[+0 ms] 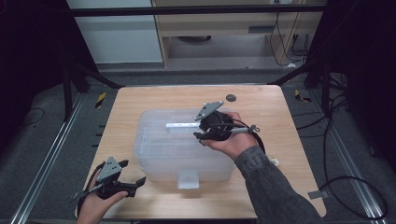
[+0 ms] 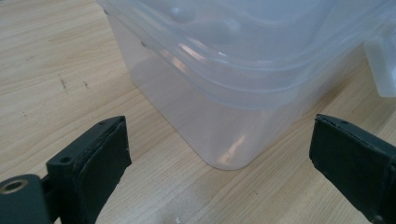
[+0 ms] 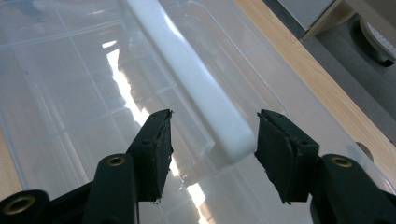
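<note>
High view: a clear plastic box (image 1: 180, 144) sits mid-table (image 1: 261, 100), its front latch (image 1: 188, 180) facing the person; a dark disc (image 1: 230, 97) lies behind it. The right gripper (image 1: 201, 134) hovers over the lid, the left gripper (image 1: 135, 183) by the box's near-left corner.

Left gripper view: jaws spread wide, the rounded corner (image 2: 229, 158) between them, untouched.

Right gripper view: jaws spread astride the white handle (image 3: 201, 93), one pad (image 3: 273, 140) just beside its end.

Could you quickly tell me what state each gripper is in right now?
Left gripper: open, holding nothing, beside the box.
Right gripper: open around the white handle, not clamped.
</note>
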Tool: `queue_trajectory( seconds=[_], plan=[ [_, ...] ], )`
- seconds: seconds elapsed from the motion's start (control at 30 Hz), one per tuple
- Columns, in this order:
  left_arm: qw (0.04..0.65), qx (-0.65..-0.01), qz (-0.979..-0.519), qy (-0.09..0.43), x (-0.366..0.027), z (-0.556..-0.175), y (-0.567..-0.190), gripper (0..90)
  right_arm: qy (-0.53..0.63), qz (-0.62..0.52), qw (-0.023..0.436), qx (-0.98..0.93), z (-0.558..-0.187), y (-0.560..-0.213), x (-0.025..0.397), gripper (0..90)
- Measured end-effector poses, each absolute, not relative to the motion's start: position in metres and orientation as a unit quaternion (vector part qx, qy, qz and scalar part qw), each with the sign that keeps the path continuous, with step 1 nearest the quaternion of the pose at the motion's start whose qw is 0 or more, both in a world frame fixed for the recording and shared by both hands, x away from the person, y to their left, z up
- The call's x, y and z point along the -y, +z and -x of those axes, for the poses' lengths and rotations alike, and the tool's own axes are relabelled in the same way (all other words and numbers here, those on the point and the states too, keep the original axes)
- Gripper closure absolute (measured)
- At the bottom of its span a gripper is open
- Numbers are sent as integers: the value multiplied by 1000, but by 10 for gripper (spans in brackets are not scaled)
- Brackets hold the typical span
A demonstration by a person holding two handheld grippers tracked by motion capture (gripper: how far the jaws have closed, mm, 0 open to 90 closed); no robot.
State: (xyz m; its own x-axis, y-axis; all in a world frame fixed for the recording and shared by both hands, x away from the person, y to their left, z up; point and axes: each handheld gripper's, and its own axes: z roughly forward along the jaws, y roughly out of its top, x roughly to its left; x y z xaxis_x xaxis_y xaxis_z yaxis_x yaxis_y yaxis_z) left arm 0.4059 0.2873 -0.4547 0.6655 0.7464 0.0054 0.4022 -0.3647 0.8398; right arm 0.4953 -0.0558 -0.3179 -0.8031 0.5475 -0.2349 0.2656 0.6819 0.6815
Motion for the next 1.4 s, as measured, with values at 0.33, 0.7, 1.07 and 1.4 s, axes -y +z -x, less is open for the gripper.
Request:
queue_trajectory(
  seconds=[0.33, 0.7, 1.07, 1.4],
  plan=[
    [439, -350, -801, 204, -284, -406, -453, 57, 316, -219, 226, -895, -500, -317, 45, 620],
    [452, -340, -800, 201, -280, -405, -450, 101, 314, -209, 223, -899, -503, -312, 47, 663],
    [464, -340, -793, 202, -283, -402, -448, 159, 328, -212, 218, -894, -513, -304, 51, 661],
    [471, -341, -789, 199, -286, -401, -446, 251, 327, -217, 216, -894, -522, -293, 52, 660]
  ],
)
